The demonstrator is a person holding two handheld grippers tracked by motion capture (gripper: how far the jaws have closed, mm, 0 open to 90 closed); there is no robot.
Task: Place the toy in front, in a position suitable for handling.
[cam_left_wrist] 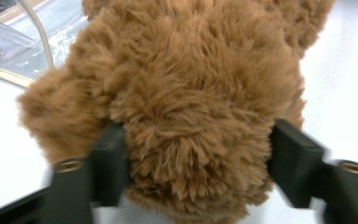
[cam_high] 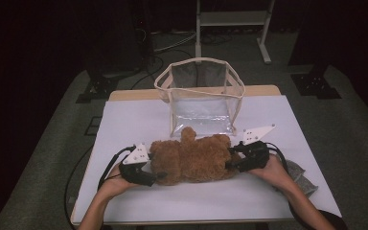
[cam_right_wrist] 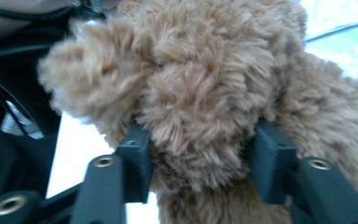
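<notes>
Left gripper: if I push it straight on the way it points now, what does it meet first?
The teddy bear. The left gripper already has the bear's plush between its jaws, and both pads look pressed into the fur. Going on would only push deeper into the bear, toward the right gripper at its other end.

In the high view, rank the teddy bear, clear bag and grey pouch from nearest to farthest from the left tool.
1. Teddy bear, between the left tool's jaws.
2. Clear bag, behind the bear, mid-table.
3. Grey pouch, at the table's right edge.
</notes>
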